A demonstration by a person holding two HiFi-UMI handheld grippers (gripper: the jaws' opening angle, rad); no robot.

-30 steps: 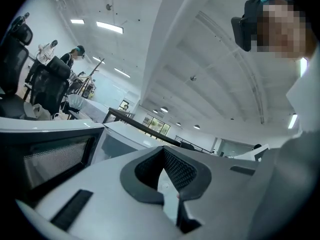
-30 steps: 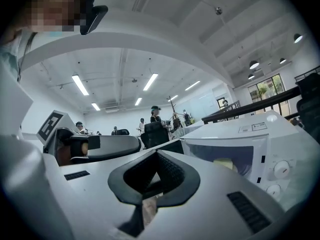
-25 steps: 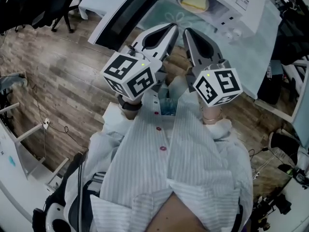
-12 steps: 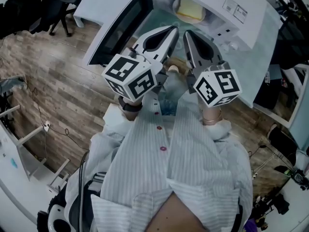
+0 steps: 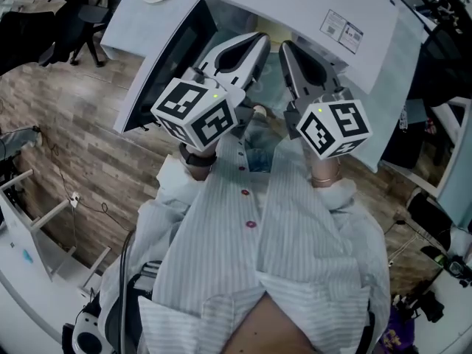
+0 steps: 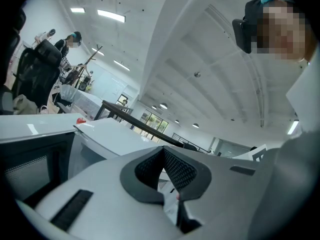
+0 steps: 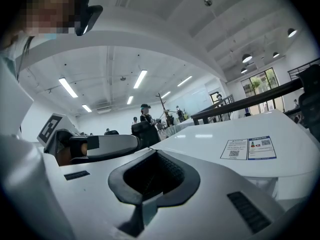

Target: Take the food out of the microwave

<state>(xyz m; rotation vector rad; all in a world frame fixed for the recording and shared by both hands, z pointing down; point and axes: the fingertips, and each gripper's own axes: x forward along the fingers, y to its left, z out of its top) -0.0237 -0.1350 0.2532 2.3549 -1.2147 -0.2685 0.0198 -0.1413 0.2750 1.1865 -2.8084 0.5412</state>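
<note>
While only a pale yellow sliver, probably the food (image 5: 270, 28), shows inside the open microwave (image 5: 295, 6), it lies at twelve o'clock just beyond the tips of both tools. The left gripper (image 5: 258, 41) and right gripper (image 5: 289, 49) are shut, empty and about equally near. The door (image 5: 166, 57) hangs open at nine o'clock.
</note>
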